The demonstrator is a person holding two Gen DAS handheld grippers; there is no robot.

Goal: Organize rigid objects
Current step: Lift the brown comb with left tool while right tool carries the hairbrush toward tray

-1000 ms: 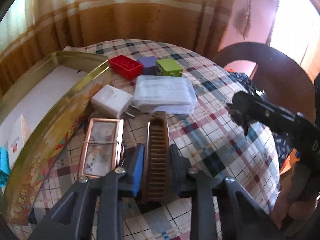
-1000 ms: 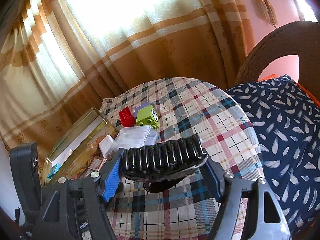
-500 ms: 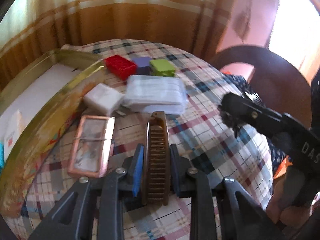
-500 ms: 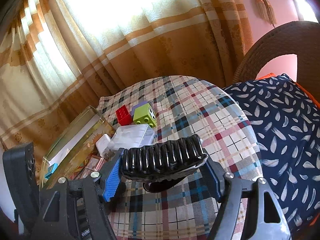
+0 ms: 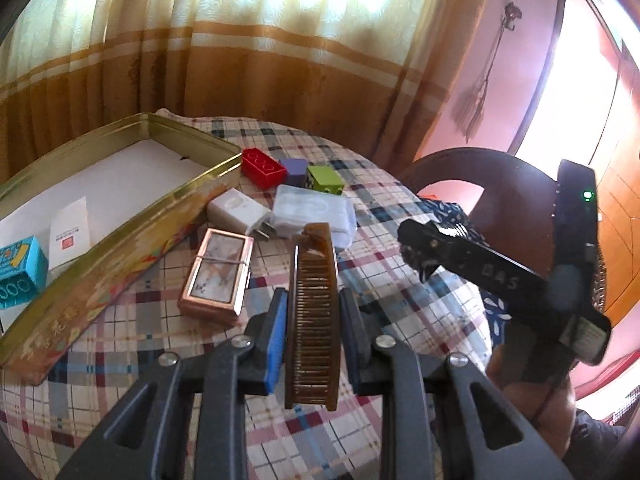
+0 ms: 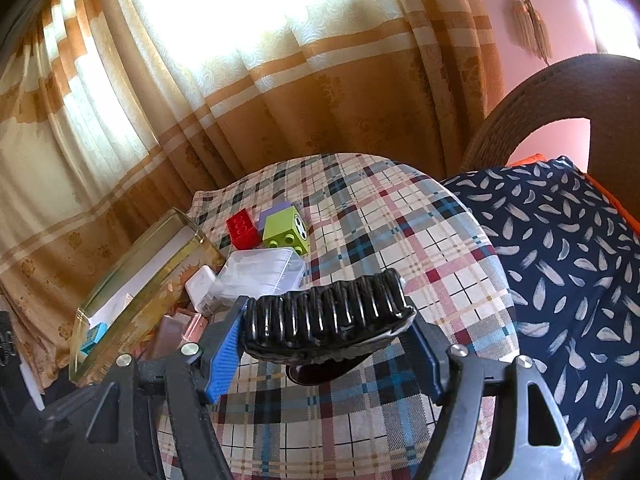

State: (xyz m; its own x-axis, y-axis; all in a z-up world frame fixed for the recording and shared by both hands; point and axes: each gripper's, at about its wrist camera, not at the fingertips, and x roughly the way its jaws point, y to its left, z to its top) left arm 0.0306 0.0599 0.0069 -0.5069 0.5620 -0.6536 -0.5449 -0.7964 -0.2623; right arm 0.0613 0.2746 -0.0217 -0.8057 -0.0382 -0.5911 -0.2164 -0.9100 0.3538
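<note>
My left gripper [image 5: 313, 312] is shut on a brown comb [image 5: 314, 312] and holds it above the plaid table. My right gripper [image 6: 326, 330] is shut on a black hair claw clip [image 6: 326, 326], also lifted; it shows in the left wrist view [image 5: 436, 240] at the right. A gold tin [image 5: 132, 220] lies at the left and holds a blue box [image 5: 18, 276] and a white card [image 5: 70, 224]. On the cloth lie a rose-gold compact [image 5: 218, 276], a white charger [image 5: 238, 212], a clear plastic box [image 5: 316, 212], a red brick [image 5: 262, 168], a purple block [image 5: 294, 170] and a green block [image 5: 326, 180].
The round table [image 6: 400, 240] has a plaid cloth. A wicker chair [image 6: 560, 96] with a navy feather-print cushion [image 6: 560, 248] stands to the right. Curtains [image 6: 280, 80] hang close behind the table.
My left gripper has risen and pulled back with the comb, so the objects look farther and the tin's inside shows. The right gripper with the clip stays about the same.
</note>
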